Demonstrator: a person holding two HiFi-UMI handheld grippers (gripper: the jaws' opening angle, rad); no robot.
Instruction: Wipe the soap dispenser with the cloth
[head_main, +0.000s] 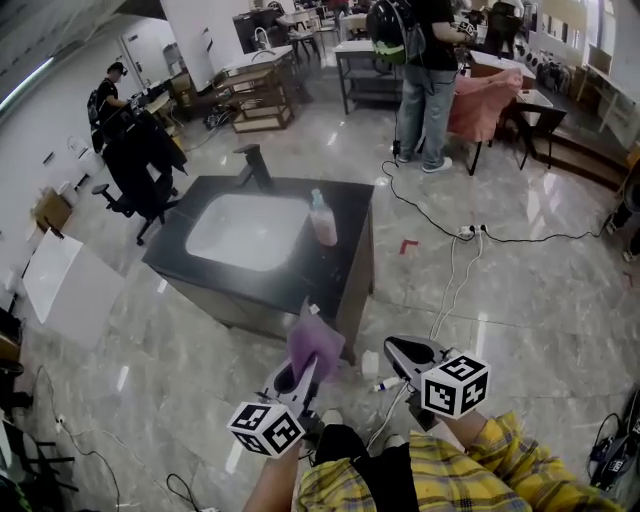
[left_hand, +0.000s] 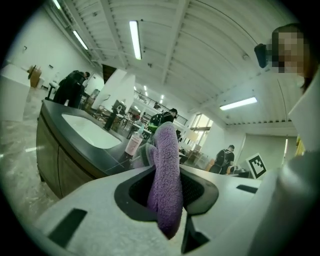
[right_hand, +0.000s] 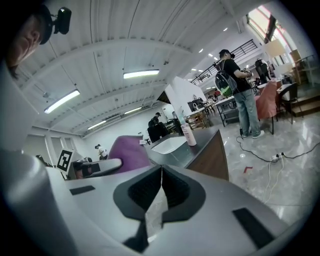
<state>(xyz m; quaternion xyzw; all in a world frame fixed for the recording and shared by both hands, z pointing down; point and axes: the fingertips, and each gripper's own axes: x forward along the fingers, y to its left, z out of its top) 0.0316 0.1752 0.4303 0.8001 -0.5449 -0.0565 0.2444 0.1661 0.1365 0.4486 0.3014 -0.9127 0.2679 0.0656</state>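
The soap dispenser (head_main: 322, 220) is a pink bottle with a pale pump top, upright on the dark counter (head_main: 345, 250) right of the white sink basin (head_main: 247, 230). It also shows in the left gripper view as a soap dispenser (left_hand: 133, 143) and in the right gripper view as a soap dispenser (right_hand: 188, 134), well ahead of both grippers. My left gripper (head_main: 303, 367) is shut on a purple cloth (head_main: 313, 343) that stands up between its jaws; the cloth (left_hand: 166, 175) fills the left gripper view. My right gripper (head_main: 392, 349) is shut with nothing in it, level with the left one.
A dark faucet (head_main: 253, 163) stands behind the basin. Cables (head_main: 452, 270) trail over the glossy floor right of the counter. A person (head_main: 428, 70) stands by a table at the back, another person (head_main: 110, 95) sits at far left beside a black office chair (head_main: 140, 160).
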